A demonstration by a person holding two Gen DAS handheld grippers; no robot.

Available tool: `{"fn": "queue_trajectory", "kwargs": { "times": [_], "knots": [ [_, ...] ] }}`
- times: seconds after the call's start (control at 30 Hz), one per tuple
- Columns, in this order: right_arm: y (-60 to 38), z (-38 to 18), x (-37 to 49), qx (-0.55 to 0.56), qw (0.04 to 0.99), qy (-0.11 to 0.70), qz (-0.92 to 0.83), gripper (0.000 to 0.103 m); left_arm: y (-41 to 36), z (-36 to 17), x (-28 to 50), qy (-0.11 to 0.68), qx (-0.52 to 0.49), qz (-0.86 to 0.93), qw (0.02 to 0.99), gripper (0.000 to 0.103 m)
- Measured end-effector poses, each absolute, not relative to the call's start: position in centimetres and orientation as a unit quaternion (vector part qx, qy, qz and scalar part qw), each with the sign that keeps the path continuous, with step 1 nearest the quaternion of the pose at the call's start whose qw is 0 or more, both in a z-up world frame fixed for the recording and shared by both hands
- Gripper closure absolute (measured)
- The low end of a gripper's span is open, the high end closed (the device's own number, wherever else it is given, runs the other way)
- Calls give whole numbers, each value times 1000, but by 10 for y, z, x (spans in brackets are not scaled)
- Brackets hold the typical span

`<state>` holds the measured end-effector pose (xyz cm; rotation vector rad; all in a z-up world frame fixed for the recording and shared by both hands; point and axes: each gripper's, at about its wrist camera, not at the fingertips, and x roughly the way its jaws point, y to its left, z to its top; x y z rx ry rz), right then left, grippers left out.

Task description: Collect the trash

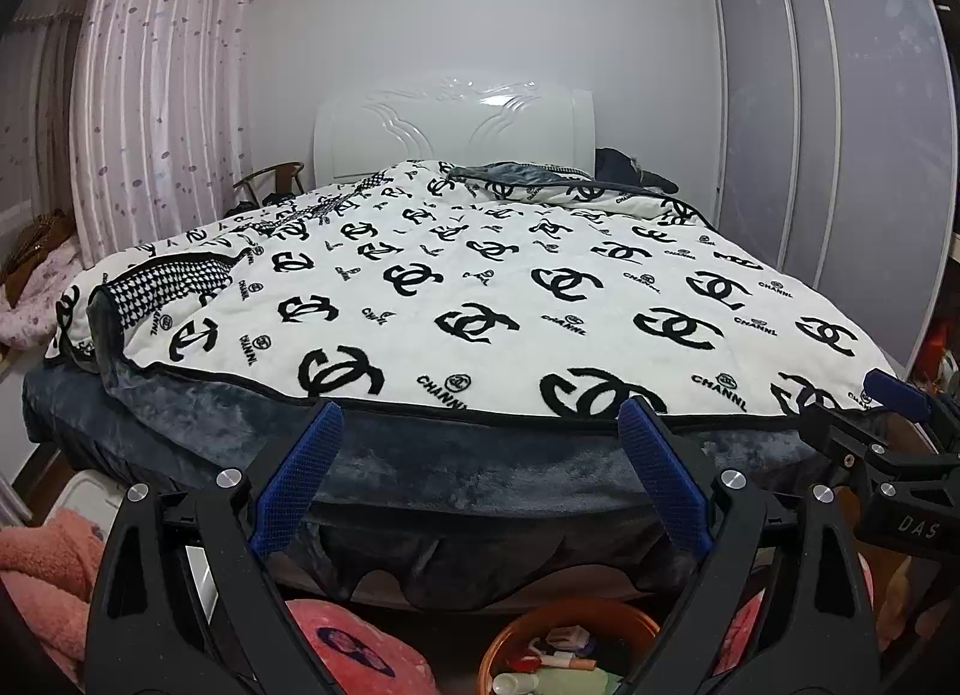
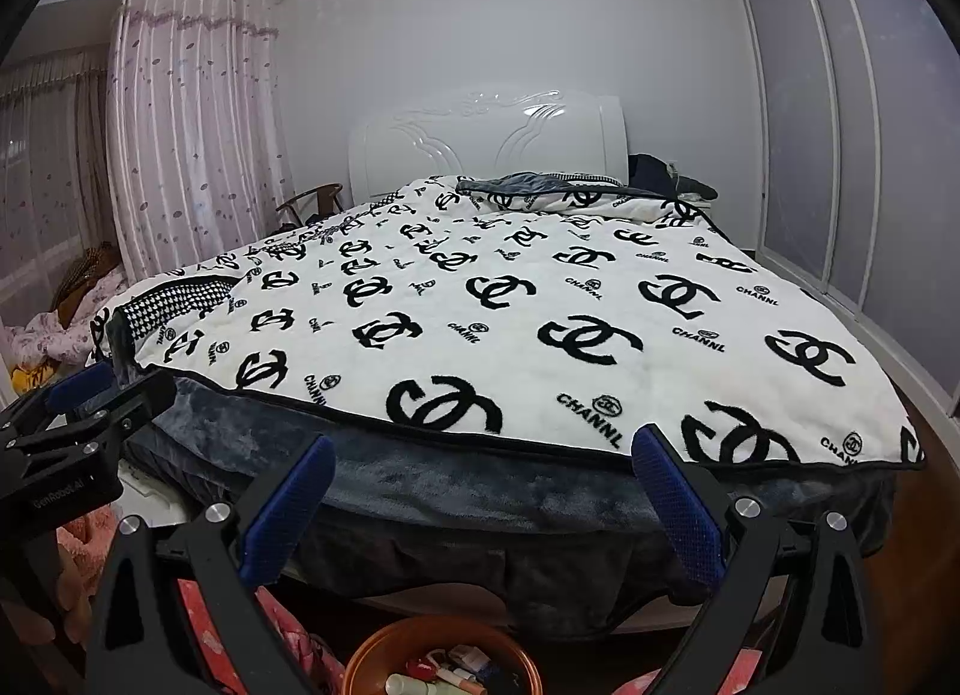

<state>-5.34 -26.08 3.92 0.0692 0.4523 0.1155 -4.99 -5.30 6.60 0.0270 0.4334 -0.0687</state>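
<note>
Left wrist view: the left gripper (image 1: 480, 425) points at a bed (image 1: 420, 455), its blue-padded jaws spread wide with nothing between them. A white blanket (image 1: 480, 287) printed with black logos covers the bed, and a white headboard (image 1: 453, 134) stands at the far end. On the floor at the foot of the bed, directly below the gripper, sits an orange bin (image 1: 510, 635) holding small tubes and wrappers. The right gripper (image 1: 900, 413) shows at the bed's near right corner.

Right wrist view: the right gripper (image 2: 483, 455) likewise faces the bed (image 2: 480, 491), jaws wide apart and empty. The orange bin (image 2: 372, 653) sits below it at the bed's foot. The left gripper (image 2: 84, 401) appears at the bed's near left corner; from here I cannot tell its jaw position.
</note>
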Motion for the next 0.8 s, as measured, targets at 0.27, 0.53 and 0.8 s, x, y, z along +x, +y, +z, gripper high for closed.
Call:
{"fn": "queue_trajectory", "kwargs": {
  "times": [0.27,0.53,0.8],
  "knots": [
    [-261,37,-55,35,972,228,56,6,-48,64,-49,218,11,-38,975,12],
    [-261,36,-55,36,971,229,56,6,-48,64,-49,219,11,-38,975,12],
    [-261,36,-54,36,971,230,56,6,-47,63,-49,220,12,-36,975,12]
  ]
}}
